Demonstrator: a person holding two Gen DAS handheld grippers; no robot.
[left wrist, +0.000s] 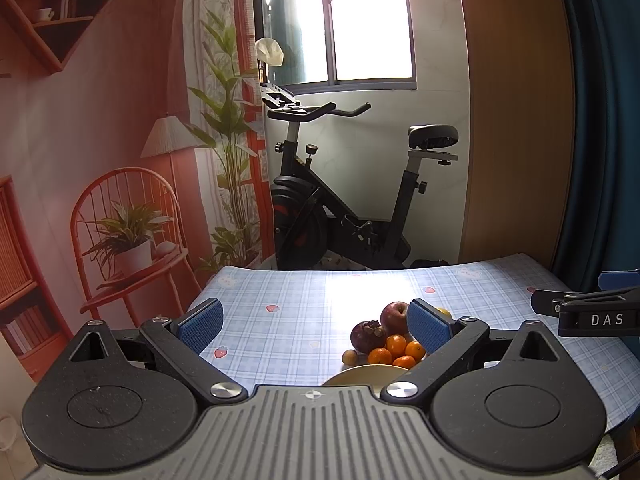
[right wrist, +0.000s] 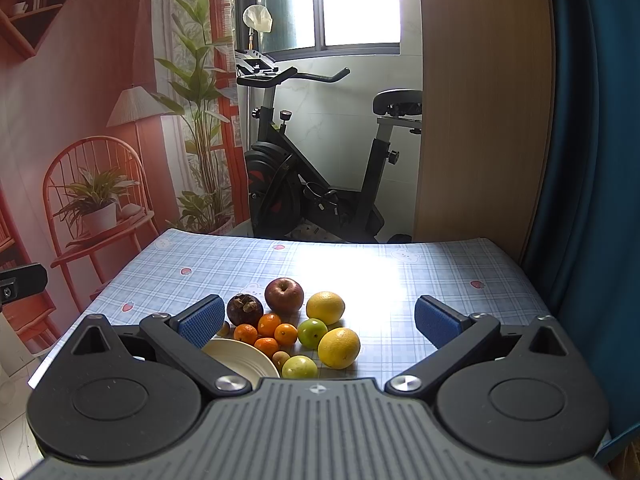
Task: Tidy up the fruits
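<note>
While both hover over the blue plaid tablecloth (right wrist: 420, 276):
left gripper (left wrist: 314, 326): wide open, empty
right gripper (right wrist: 320, 322): wide open, empty
fruit pile (right wrist: 296, 328): beside round cream ceramic plate (right wrist: 240, 358), touching its rim
dark red round apple (right wrist: 284, 294): far side of plate

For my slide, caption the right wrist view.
Open right claw hovers over mixed fruit piled beside an empty cream plate on a blue plaid tablecloth.
</note>
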